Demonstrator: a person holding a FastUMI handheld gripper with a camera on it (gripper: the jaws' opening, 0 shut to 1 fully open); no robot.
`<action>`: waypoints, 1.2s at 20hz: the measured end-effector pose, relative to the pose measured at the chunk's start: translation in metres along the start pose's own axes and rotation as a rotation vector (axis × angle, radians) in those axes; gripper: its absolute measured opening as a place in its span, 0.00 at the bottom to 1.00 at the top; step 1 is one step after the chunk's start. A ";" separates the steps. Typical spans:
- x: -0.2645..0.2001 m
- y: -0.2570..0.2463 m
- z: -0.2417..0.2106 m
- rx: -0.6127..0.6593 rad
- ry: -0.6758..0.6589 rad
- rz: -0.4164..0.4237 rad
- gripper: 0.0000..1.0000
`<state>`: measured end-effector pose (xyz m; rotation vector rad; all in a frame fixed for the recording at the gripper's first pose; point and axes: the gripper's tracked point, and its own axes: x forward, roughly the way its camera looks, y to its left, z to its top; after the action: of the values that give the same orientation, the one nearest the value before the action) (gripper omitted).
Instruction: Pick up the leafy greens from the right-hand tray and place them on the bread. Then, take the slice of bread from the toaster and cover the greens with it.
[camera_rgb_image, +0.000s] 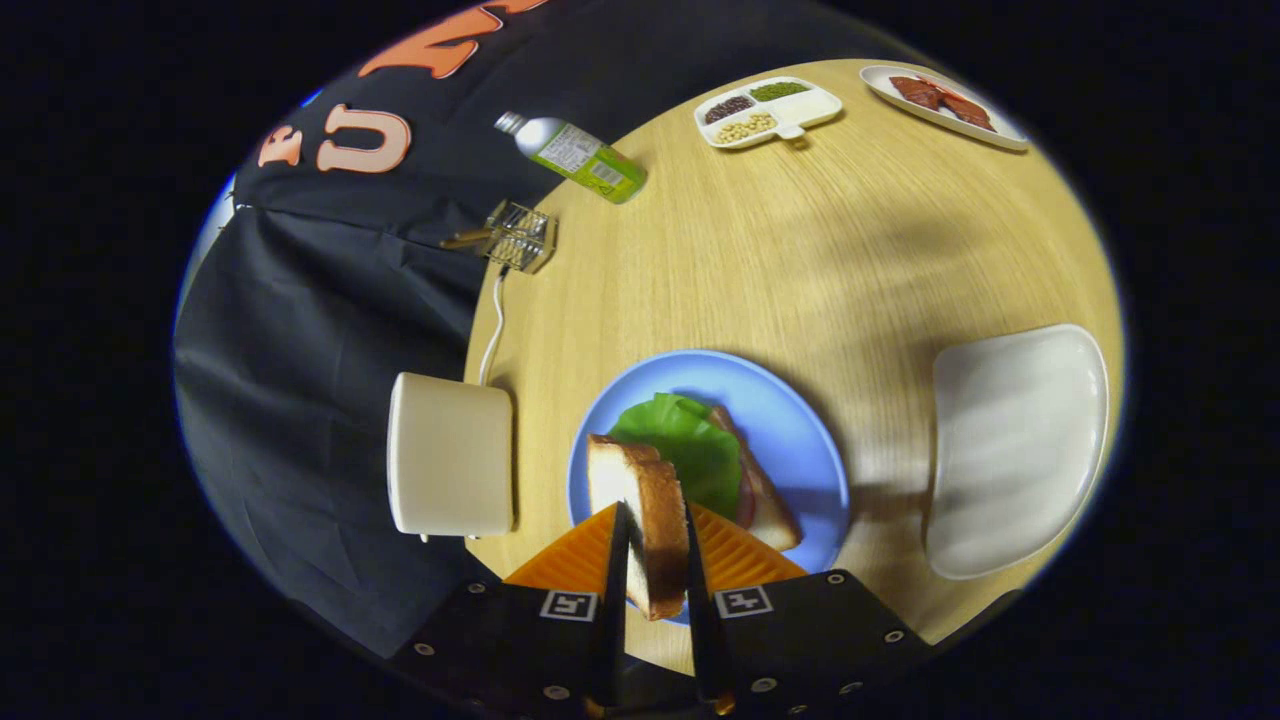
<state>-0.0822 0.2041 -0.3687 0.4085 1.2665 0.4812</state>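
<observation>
Wooden table (800, 250); gripper (655, 560) clamps bread slice (645, 510) upright on both sides, held over greens (685, 445) on near blue plate (790, 420), toaster (450, 455) just left, presumably for lowering as cover.

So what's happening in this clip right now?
A hand-held gripper is clamped on a slice of bread, held on edge above the blue plate. The leafy greens already lie on the bread on that plate. The white toaster stands just beside the plate, and the white tray sits on the other side. Covering the greens is the step left.
</observation>
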 end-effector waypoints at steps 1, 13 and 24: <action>-0.002 -0.002 0.003 -0.016 -0.016 -0.014 0.36; -0.125 0.048 0.088 -0.239 -0.399 -0.036 0.96; -0.324 0.138 0.171 -0.536 -0.939 -0.141 0.98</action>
<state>-0.0060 0.1347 0.0086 0.0532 0.2303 0.4089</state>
